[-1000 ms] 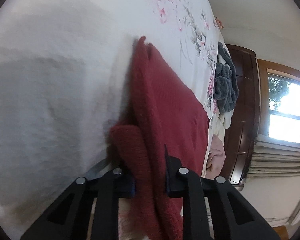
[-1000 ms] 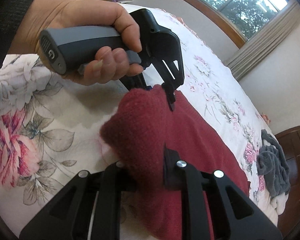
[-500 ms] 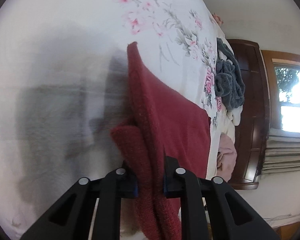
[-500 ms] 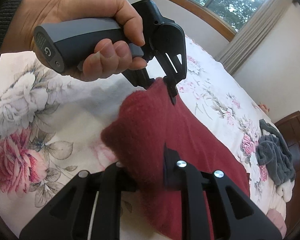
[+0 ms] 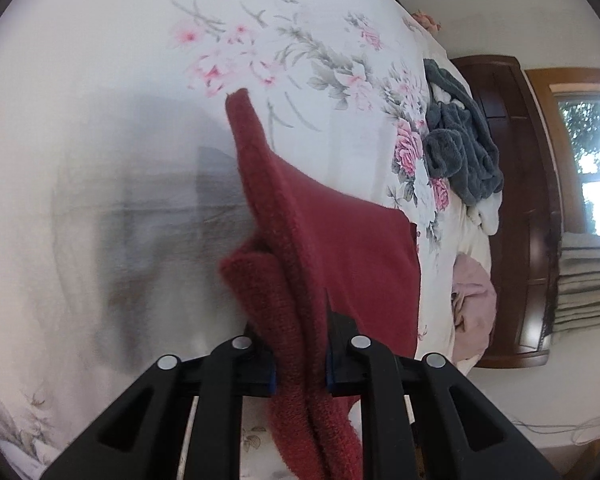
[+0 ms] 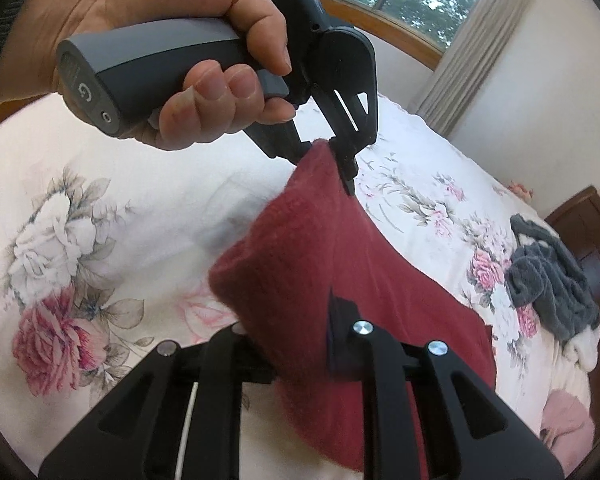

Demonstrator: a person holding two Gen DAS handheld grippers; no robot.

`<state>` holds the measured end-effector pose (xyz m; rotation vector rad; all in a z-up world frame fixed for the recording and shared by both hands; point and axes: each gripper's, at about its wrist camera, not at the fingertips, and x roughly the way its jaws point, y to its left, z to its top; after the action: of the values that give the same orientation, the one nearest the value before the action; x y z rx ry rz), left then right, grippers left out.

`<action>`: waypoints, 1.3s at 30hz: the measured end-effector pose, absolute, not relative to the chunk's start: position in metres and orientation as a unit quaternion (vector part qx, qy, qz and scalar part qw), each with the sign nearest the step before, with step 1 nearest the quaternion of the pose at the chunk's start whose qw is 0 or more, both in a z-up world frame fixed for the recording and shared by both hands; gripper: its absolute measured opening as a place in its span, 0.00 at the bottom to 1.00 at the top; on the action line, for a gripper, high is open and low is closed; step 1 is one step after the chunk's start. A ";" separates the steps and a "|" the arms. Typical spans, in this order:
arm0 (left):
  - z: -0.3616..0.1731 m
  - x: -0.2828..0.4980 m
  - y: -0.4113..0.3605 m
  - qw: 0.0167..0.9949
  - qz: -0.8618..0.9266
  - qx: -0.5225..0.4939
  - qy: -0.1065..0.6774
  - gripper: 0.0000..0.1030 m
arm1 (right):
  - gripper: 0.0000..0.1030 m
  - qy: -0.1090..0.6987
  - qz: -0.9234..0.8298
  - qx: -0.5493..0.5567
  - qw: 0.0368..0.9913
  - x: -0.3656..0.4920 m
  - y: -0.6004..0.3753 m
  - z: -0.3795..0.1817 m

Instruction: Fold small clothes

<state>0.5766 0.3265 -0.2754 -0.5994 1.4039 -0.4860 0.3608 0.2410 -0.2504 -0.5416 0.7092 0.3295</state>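
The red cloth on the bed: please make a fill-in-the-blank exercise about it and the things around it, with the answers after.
1. Both hand-held grippers, left and right, are shut on the ____ cloth.
2. The bedsheet is printed with ____.
3. The crumpled grey garment lies near the bed's dark ____ headboard.
4. A hand holds the left gripper by its ____ handle.

Answers: red; flowers; wooden; grey

Left gripper (image 5: 300, 364) clamped on red knit garment (image 5: 340, 248), lifted above floral bedsheet (image 5: 300, 40), grey clothes (image 5: 460, 152) beyond
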 end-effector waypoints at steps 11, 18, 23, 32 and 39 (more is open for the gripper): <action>-0.233 0.577 0.284 0.716 -0.196 -0.199 0.640 0.15 | 0.14 0.362 0.158 -0.168 0.903 0.365 0.199 -0.222; -0.211 0.573 0.251 0.725 -0.177 -0.154 0.648 0.15 | 0.14 0.372 0.159 -0.109 0.908 0.365 0.164 -0.209; -0.200 0.575 0.220 0.730 -0.163 -0.123 0.653 0.15 | 0.14 0.376 0.159 -0.071 0.910 0.365 0.137 -0.205; -0.188 0.580 0.161 0.734 -0.152 -0.070 0.658 0.15 | 0.14 0.381 0.156 0.010 0.911 0.367 0.083 -0.203; -0.191 0.583 0.121 0.731 -0.149 -0.041 0.664 0.15 | 0.14 0.383 0.151 0.040 0.910 0.365 0.052 -0.206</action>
<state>0.5830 0.1211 -0.1907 -0.0896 1.4620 -0.3274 0.3649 0.0517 -0.2057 0.0819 0.7897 0.3121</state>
